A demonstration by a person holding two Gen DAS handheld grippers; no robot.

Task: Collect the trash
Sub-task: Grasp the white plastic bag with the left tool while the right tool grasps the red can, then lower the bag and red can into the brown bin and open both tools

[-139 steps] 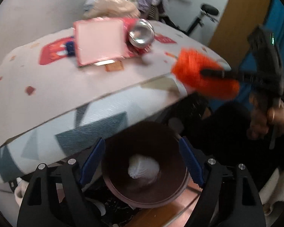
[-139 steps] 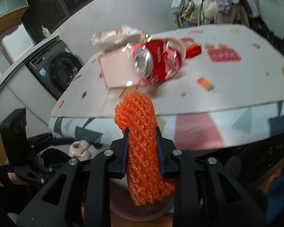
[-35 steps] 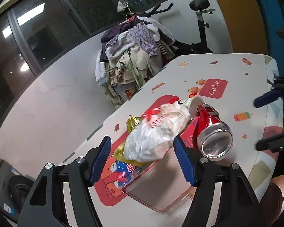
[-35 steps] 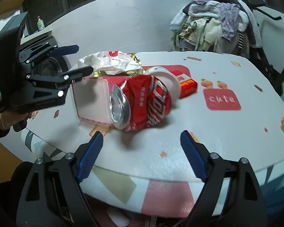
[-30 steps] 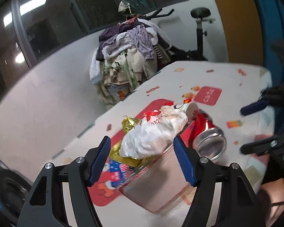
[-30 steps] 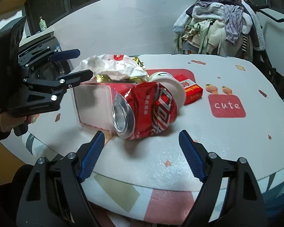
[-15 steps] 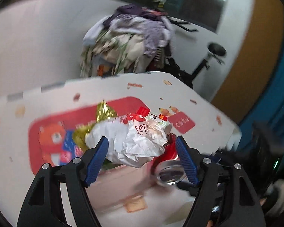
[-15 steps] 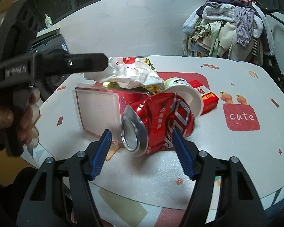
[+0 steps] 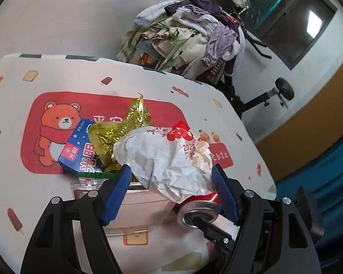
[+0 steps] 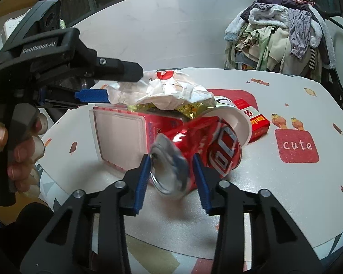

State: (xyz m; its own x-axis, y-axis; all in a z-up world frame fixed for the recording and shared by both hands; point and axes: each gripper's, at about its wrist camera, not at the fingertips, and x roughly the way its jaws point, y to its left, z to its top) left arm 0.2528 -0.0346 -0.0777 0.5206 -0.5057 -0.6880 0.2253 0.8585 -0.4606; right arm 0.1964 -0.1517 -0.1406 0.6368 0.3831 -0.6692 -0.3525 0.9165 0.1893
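Observation:
A pile of trash lies on the white patterned table (image 10: pixel 285 178). A crushed red cola can (image 10: pixel 194 155) lies on its side with its silver end toward me. My right gripper (image 10: pixel 171 171) has its blue pads on both sides of the can's end, closed onto it. A crumpled white paper wrapper (image 9: pixel 169 159) tops the pile; it also shows in the right wrist view (image 10: pixel 169 91). My left gripper (image 9: pixel 171 187) is open, its pads either side of the wrapper. Gold foil (image 9: pixel 123 127) lies under the wrapper.
A clear plastic box (image 10: pixel 119 137) with a red rim lies beside the can. A blue carton (image 9: pixel 80 150), a white paper cup (image 10: pixel 235 116) and a small red box (image 10: pixel 258 125) are in the pile. A heap of clothes (image 10: pixel 281 34) stands behind the table.
My right gripper has moved in and narrowed around the can's end. My left gripper has come down closer over the white wrapper.

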